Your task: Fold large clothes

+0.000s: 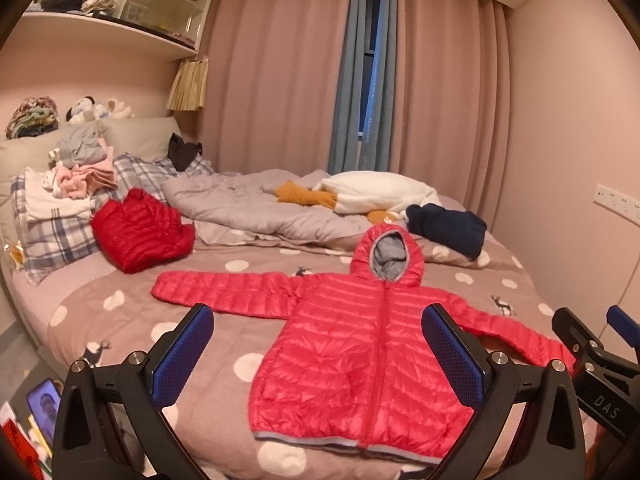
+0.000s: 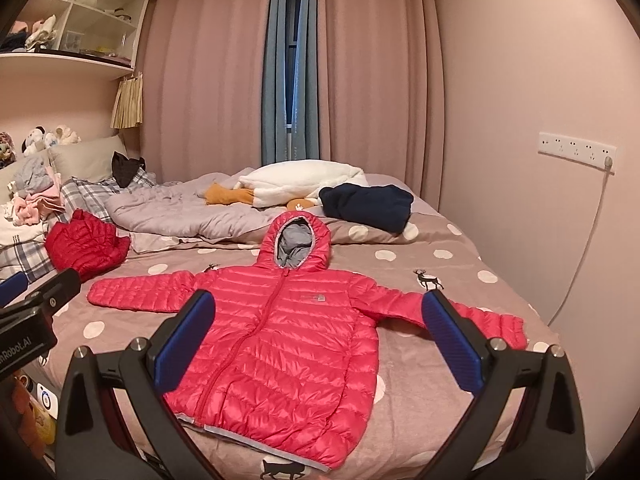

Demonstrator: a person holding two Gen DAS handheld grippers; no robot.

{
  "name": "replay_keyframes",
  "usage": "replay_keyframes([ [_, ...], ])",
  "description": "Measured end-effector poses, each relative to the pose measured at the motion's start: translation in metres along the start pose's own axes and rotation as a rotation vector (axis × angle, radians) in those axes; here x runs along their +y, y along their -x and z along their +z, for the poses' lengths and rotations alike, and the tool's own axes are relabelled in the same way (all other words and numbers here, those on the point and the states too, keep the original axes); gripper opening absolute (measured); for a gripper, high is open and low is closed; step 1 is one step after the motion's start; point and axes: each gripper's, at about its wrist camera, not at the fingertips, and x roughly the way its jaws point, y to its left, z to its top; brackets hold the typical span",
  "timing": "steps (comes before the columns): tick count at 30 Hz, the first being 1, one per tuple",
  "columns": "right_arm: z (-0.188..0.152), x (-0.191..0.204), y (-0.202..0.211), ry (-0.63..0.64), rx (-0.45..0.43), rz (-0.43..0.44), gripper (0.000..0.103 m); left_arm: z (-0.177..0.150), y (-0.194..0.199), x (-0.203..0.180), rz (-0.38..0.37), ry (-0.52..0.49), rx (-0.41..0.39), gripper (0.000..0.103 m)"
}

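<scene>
A pink-red hooded puffer jacket point(image 1: 360, 360) lies flat and face up on the bed, zipped, both sleeves spread out, grey-lined hood toward the far side. It also shows in the right wrist view point(image 2: 288, 344). My left gripper point(image 1: 320, 344) is open and empty, hovering above the jacket's near hem. My right gripper point(image 2: 320, 340) is open and empty, above the jacket's body. The right gripper shows at the right edge of the left wrist view point(image 1: 600, 360); the left gripper shows at the left edge of the right wrist view point(image 2: 32, 312).
The bed point(image 2: 420, 380) has a dotted brown cover. A folded red puffer jacket point(image 1: 140, 232), a navy garment point(image 1: 448, 228), a grey quilt point(image 1: 248, 204), a white plush point(image 1: 380, 192) and a clothes pile on plaid pillows point(image 1: 72, 184) lie behind. A wall is at right.
</scene>
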Motion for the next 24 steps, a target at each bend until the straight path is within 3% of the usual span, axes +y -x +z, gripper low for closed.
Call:
replay_keyframes([
  [24,-0.0053,-0.0023,-0.0081,-0.027,0.021,0.037,0.103,-0.0092,0.0027,0.0012,0.013,-0.013,0.015,0.103],
])
